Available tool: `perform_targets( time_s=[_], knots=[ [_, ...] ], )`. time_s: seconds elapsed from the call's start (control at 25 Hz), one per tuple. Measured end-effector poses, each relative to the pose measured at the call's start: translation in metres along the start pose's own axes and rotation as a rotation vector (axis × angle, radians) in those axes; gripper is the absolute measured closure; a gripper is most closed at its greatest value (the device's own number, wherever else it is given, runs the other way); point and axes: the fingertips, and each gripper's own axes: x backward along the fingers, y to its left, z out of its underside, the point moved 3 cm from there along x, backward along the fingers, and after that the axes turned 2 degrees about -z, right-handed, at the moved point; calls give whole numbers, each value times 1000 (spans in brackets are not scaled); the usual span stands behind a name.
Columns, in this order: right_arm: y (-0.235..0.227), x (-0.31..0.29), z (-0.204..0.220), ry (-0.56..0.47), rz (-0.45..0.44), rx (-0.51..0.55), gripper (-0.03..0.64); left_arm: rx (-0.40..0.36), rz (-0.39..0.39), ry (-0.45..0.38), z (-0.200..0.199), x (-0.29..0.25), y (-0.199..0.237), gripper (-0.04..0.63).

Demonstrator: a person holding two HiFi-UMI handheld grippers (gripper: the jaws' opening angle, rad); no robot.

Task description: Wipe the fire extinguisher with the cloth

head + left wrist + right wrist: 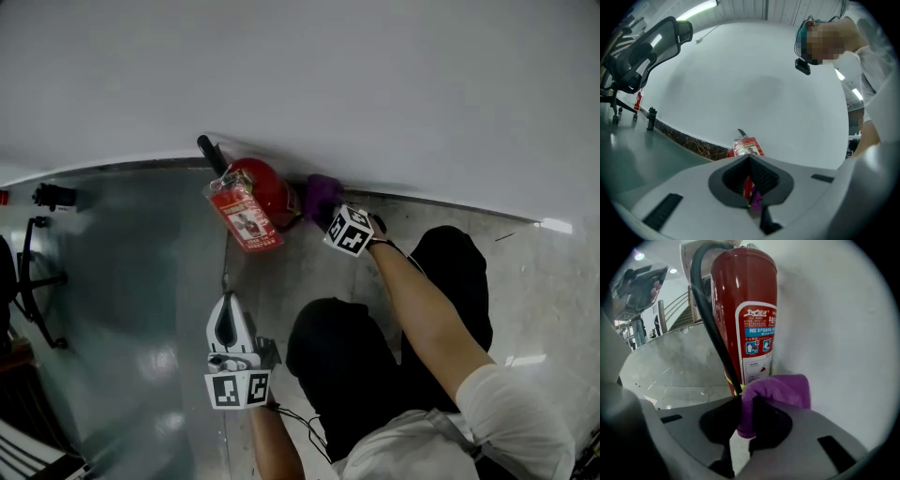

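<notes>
A red fire extinguisher (265, 190) stands on the floor against the white wall, with a black hose (708, 319) and a tag in a clear sleeve (243, 217). Seen close in the right gripper view, the fire extinguisher (745, 315) fills the upper middle. My right gripper (328, 214) is shut on a purple cloth (780, 391), held low beside the cylinder's right side near the wall. My left gripper (226, 323) hovers shut and empty well in front of the extinguisher (746, 147), pointing toward it.
A dark skirting strip (684, 138) runs along the wall's foot. An office chair (640, 58) stands at the left, and a small dark object (651, 118) rests by the wall. The person's dark trouser knees (375, 356) are close behind the grippers.
</notes>
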Motion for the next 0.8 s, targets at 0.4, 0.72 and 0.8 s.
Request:
perform_targets(
  time_s=[0.4,0.72,0.8],
  knots=[
    [0,-1,-38,-24,-38,110,561,19,-46,7,4,21,14,591],
    [1,34,-67,-98,-45,162,561,24,-70,-25,-7,30,10,591],
    [4,46,-77,-133,-54,166,561,26,-77,-29,-6,31,8,591]
  ],
)
